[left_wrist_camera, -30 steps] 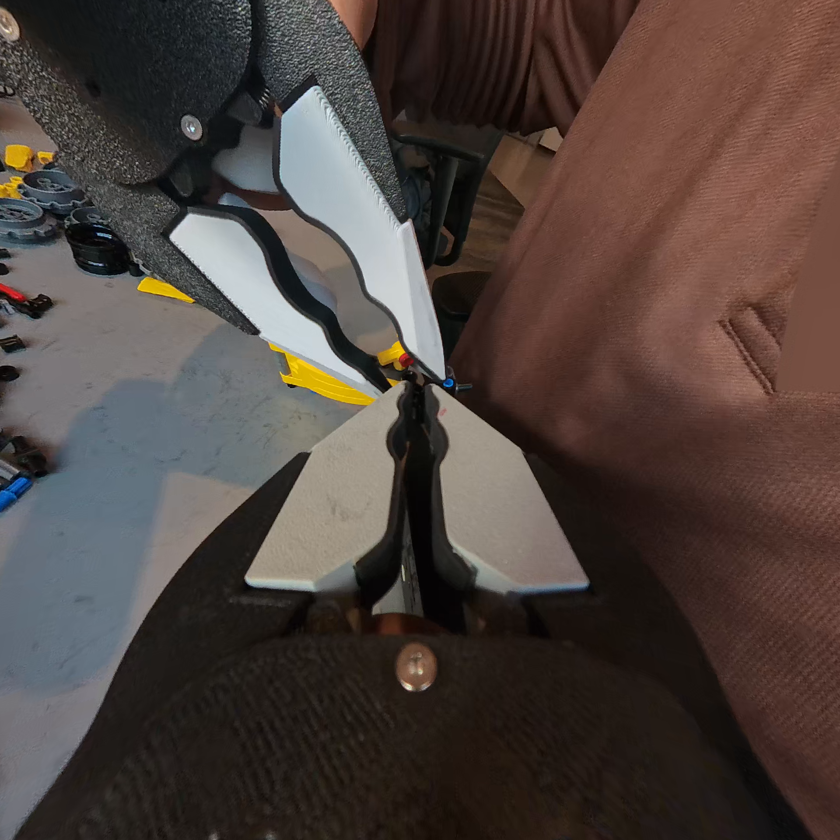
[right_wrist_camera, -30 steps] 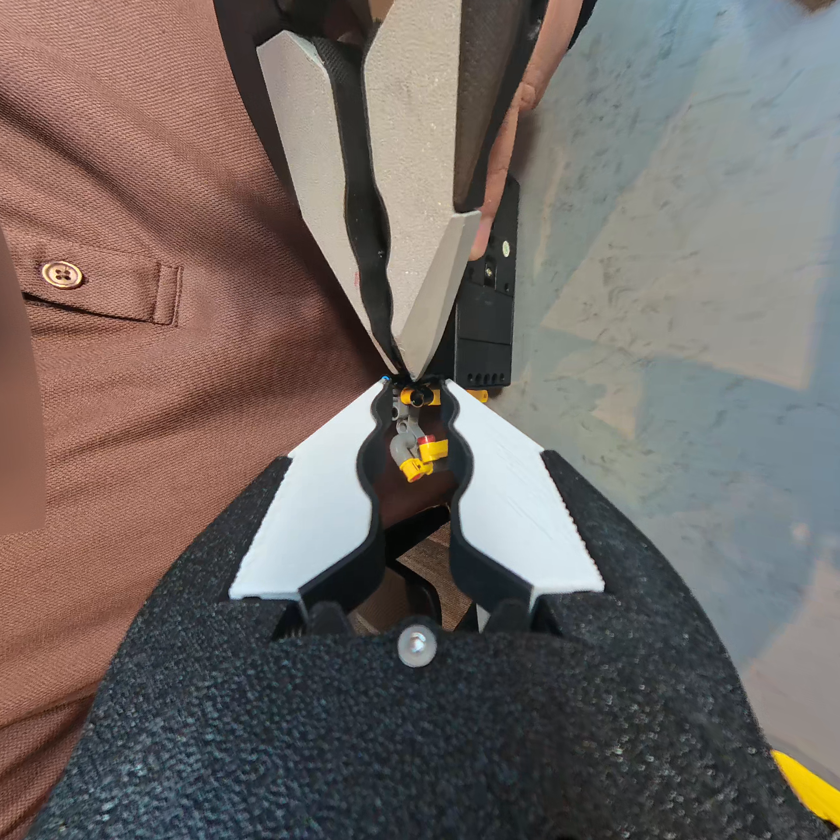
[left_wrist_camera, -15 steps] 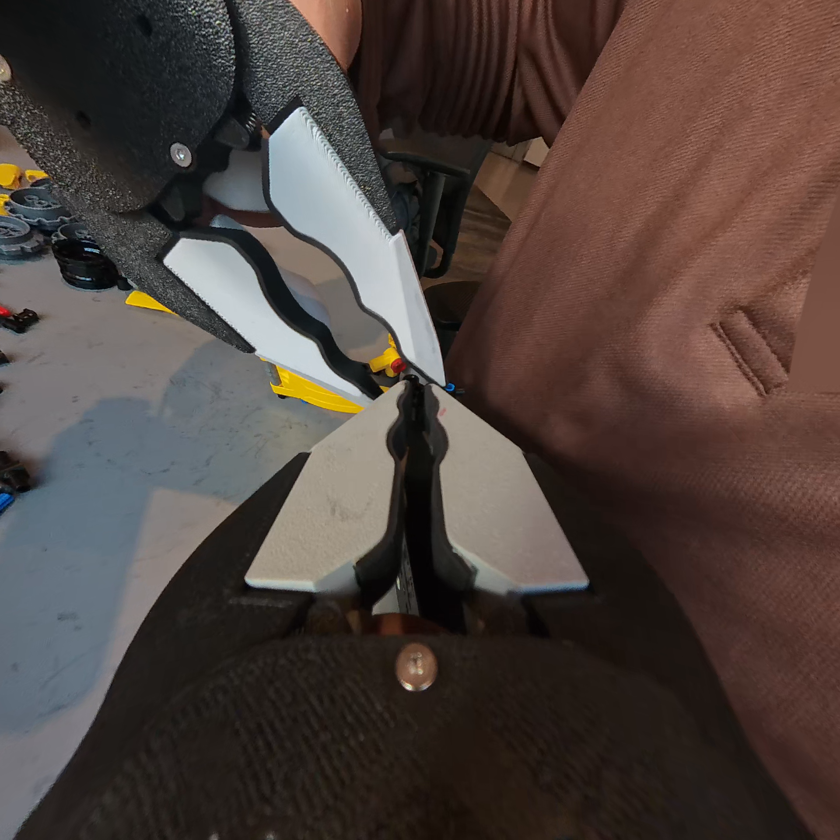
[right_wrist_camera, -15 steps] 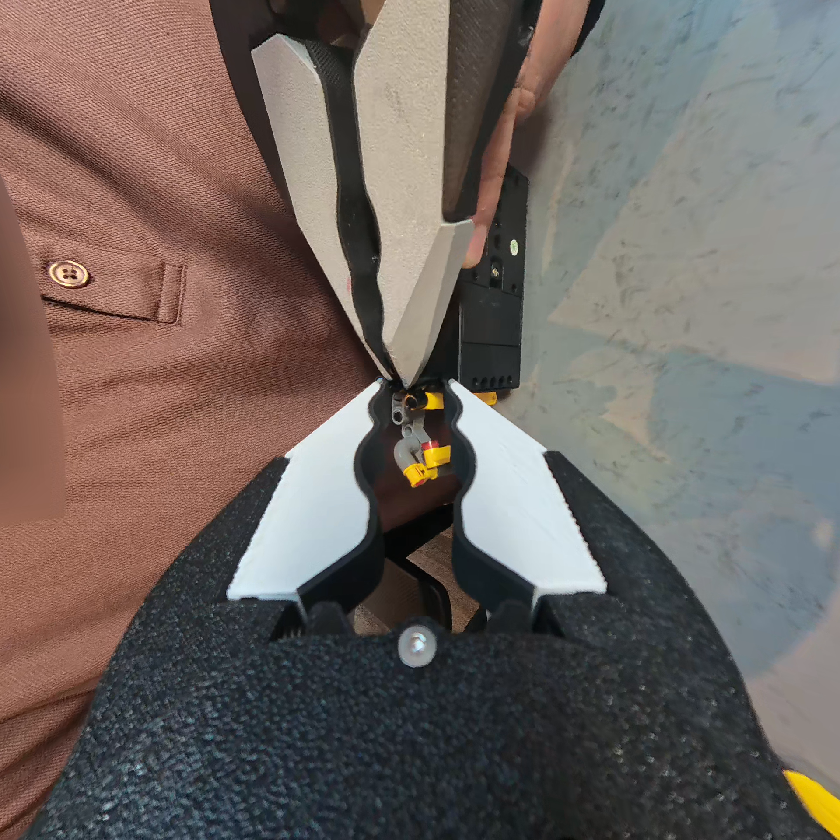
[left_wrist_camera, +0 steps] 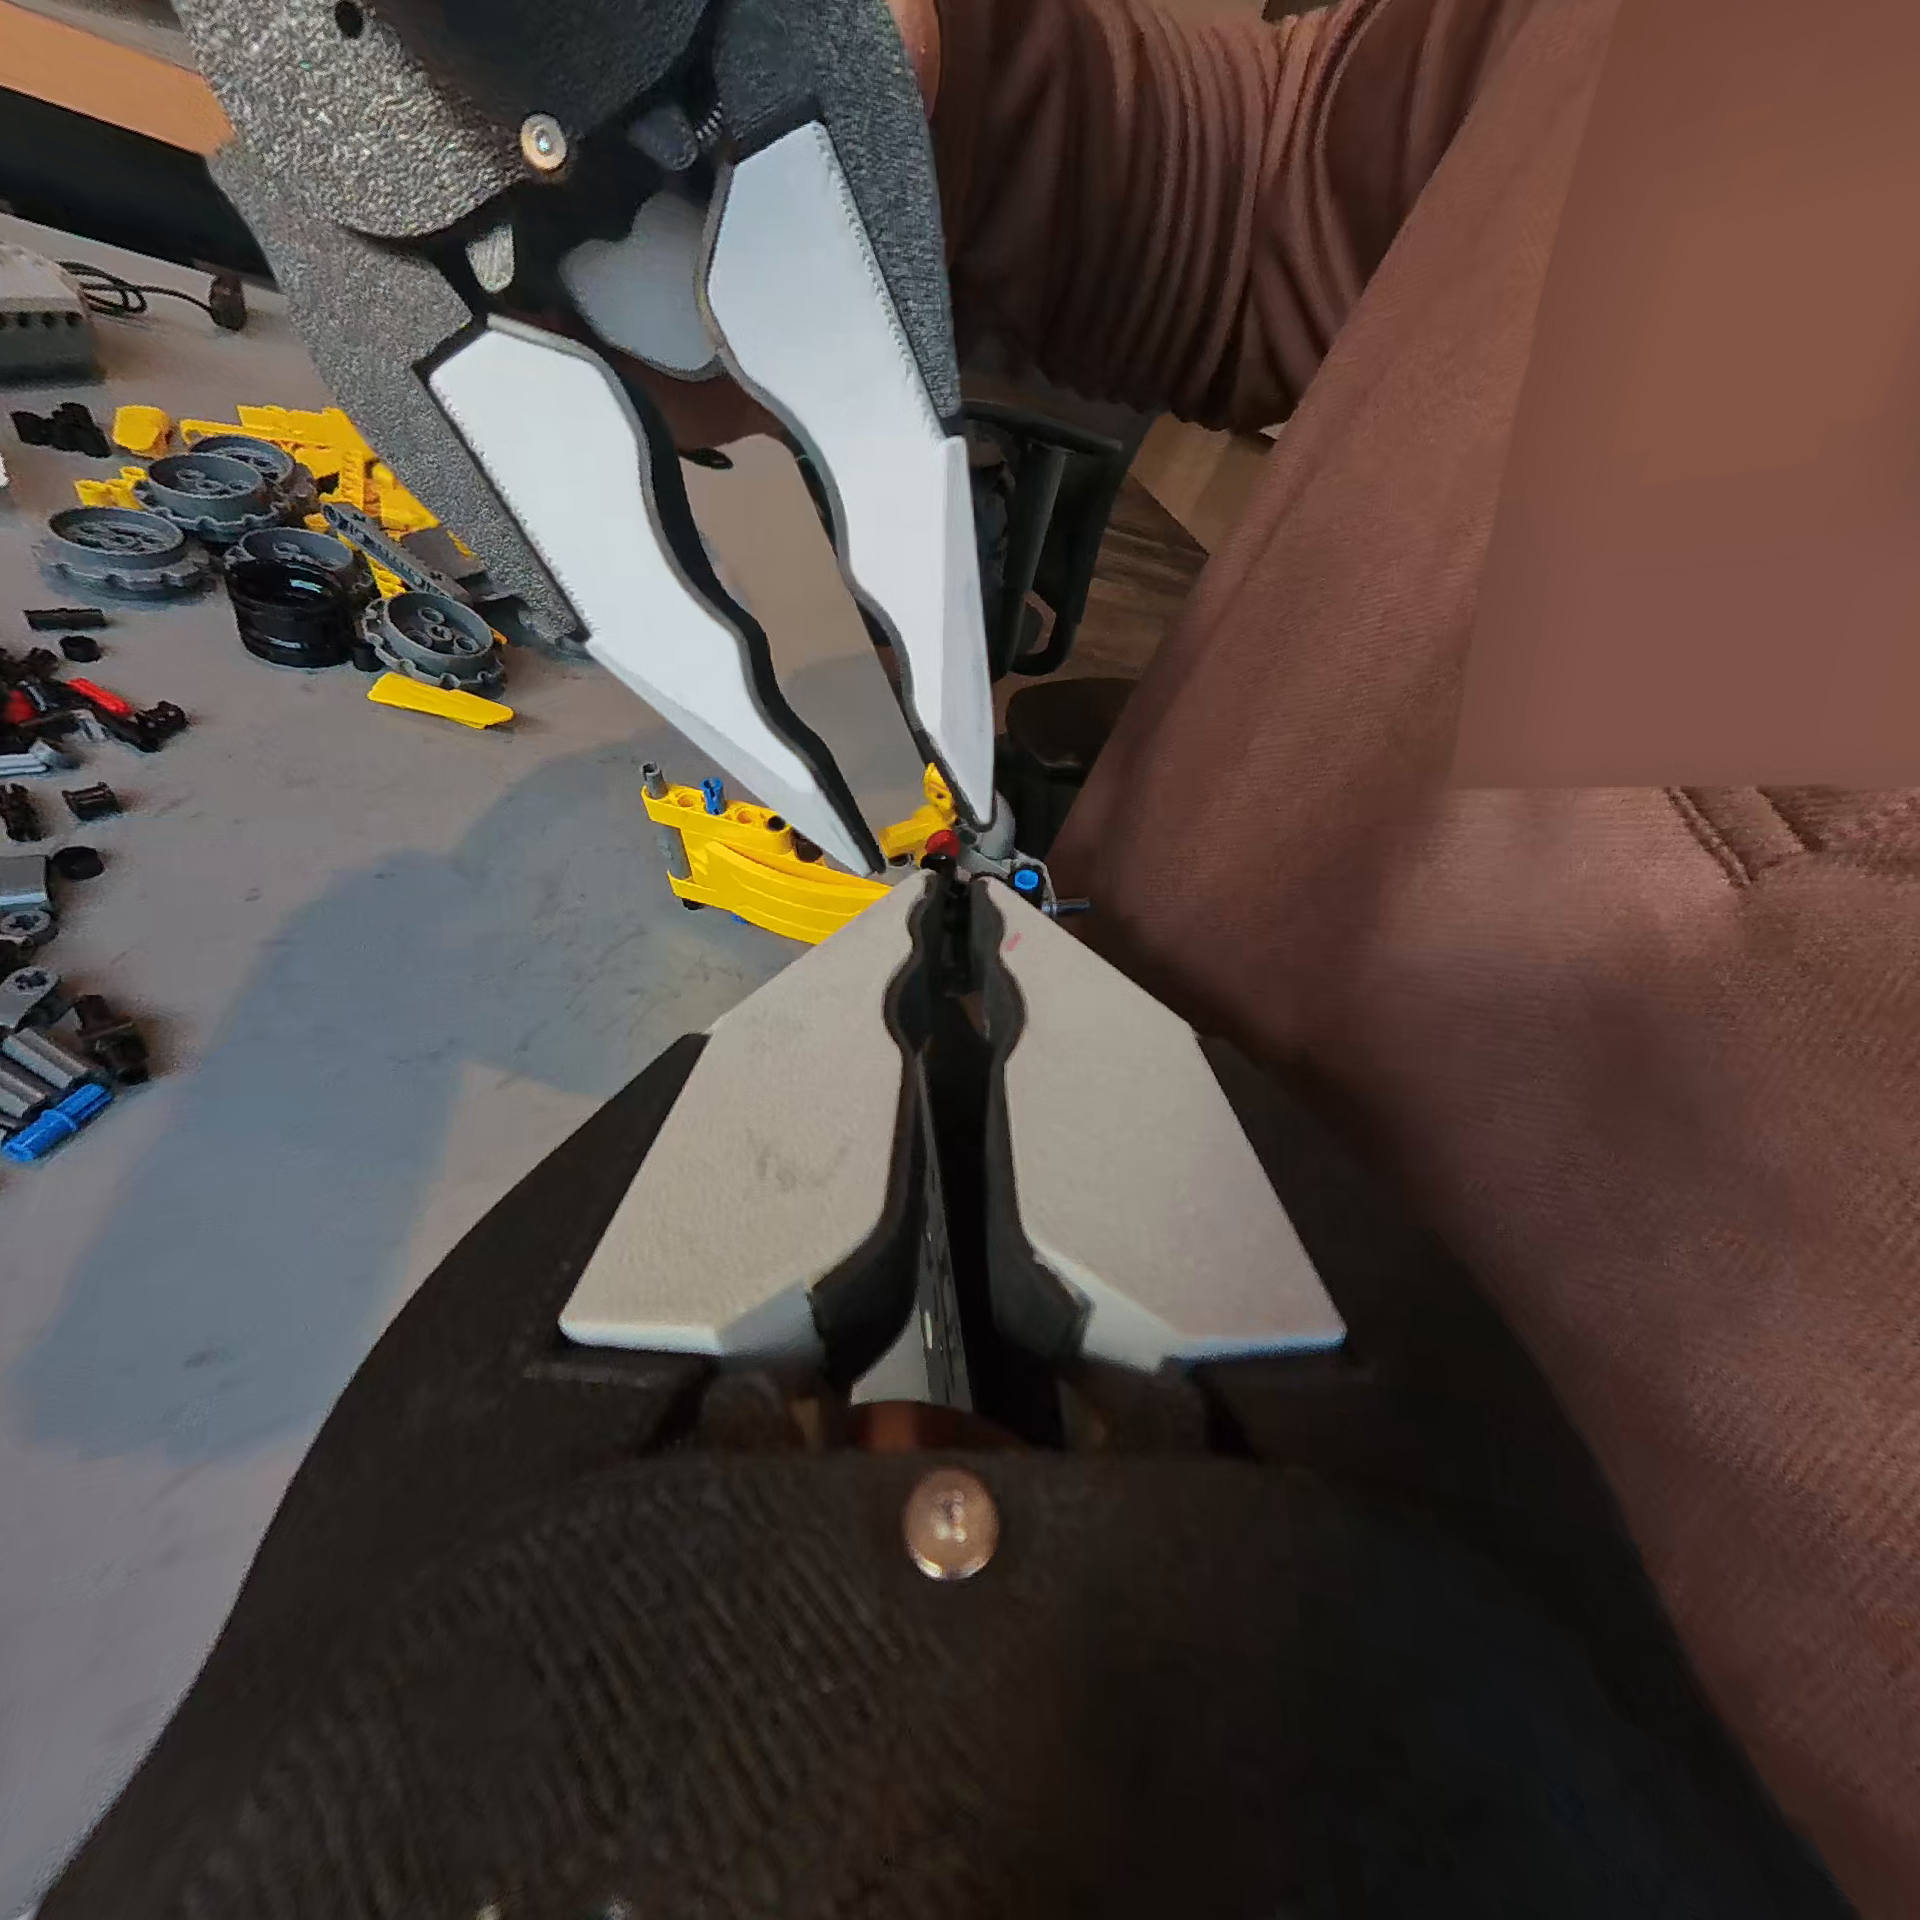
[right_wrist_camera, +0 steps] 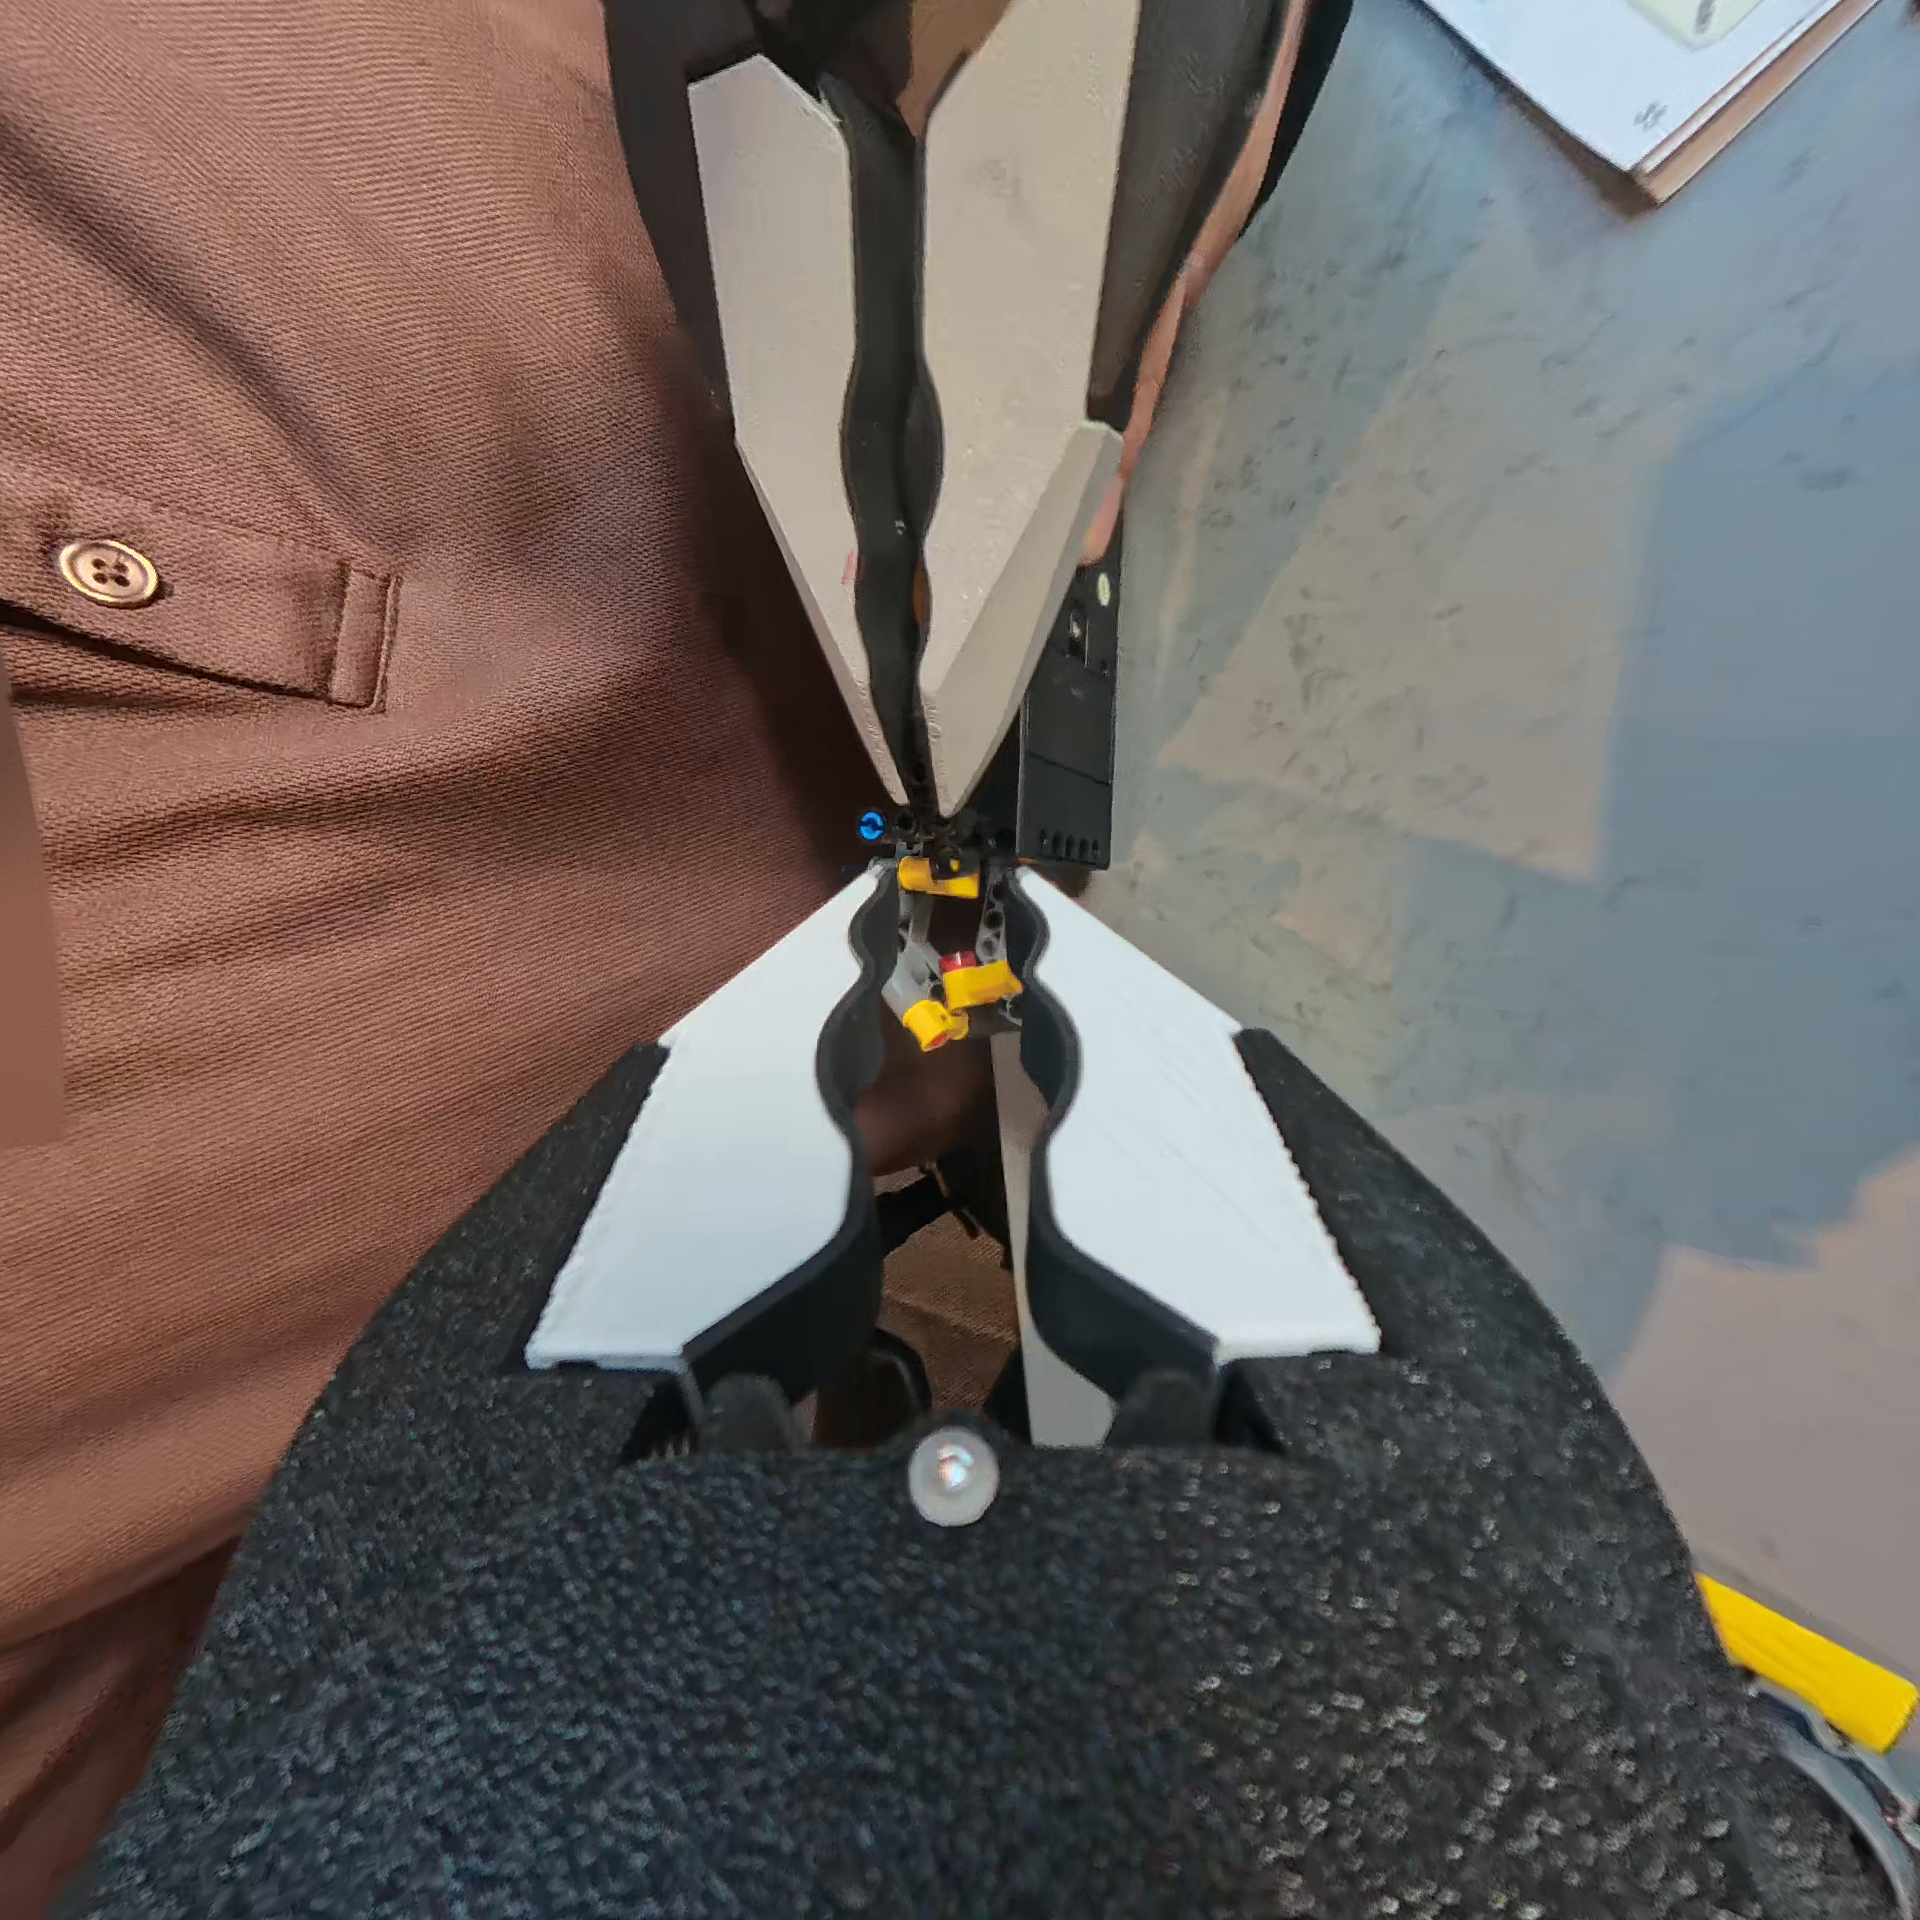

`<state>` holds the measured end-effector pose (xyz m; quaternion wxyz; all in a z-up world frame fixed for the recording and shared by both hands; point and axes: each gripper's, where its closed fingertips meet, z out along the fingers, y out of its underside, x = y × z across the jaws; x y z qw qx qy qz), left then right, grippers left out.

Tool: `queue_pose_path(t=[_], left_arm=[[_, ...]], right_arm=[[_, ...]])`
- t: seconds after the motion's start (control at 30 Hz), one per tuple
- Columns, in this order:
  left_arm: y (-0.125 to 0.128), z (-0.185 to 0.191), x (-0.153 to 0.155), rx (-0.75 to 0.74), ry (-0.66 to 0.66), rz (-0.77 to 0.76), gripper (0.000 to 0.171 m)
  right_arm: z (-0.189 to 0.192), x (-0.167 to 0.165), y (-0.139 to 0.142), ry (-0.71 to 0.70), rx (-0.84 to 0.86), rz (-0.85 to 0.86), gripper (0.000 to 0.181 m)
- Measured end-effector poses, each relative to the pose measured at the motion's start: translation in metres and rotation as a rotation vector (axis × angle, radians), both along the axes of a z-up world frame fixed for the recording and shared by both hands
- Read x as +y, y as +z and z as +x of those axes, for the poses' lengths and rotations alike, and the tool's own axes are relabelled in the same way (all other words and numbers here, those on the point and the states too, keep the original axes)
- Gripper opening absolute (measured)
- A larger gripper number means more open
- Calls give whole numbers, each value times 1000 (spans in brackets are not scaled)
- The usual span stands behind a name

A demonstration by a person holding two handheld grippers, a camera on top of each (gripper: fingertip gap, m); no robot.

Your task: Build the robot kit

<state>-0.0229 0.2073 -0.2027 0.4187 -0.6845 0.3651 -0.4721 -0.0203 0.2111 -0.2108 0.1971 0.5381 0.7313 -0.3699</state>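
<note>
My left gripper (left_wrist_camera: 951, 899), with grey fingers, is shut on a small black part at the end of a small toy-brick assembly (right_wrist_camera: 956, 982) of grey beams, yellow connectors and red pins. My right gripper (right_wrist_camera: 945, 883), with white fingers, is shut on the same assembly, whose grey beams sit between its pads. The two grippers meet tip to tip in the air, close to a person's brown shirt (right_wrist_camera: 312, 831). In the left wrist view the right gripper (left_wrist_camera: 925, 842) comes down from above onto the assembly (left_wrist_camera: 940, 831). A blue pin (right_wrist_camera: 871, 826) sticks out of the assembly's side.
On the grey table (left_wrist_camera: 364, 1039) lie a yellow brick assembly (left_wrist_camera: 758, 862), grey wheels (left_wrist_camera: 249, 540), a black tyre (left_wrist_camera: 301, 613) and several loose small parts at the left edge. A black box (right_wrist_camera: 1070, 748) sits behind the left gripper. A booklet (right_wrist_camera: 1642, 73) lies far right. Left and right tips are no more than a few centimetres apart.
Both grippers stay shut and tip to tip on the assembly. They have turned together, so the left wrist view now shows more of the table and the parts on it.
</note>
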Motion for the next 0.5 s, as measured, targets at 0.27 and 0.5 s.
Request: queue_pose_path(t=[0.27,0.5], left_arm=[[-1,3,1,12,7,-7,1],[-3,-11,-1,79,-9,-5,14]], right_arm=[[4,-6,-13,79,72,106,5],[7,-6,-11,81,54,113,4]])
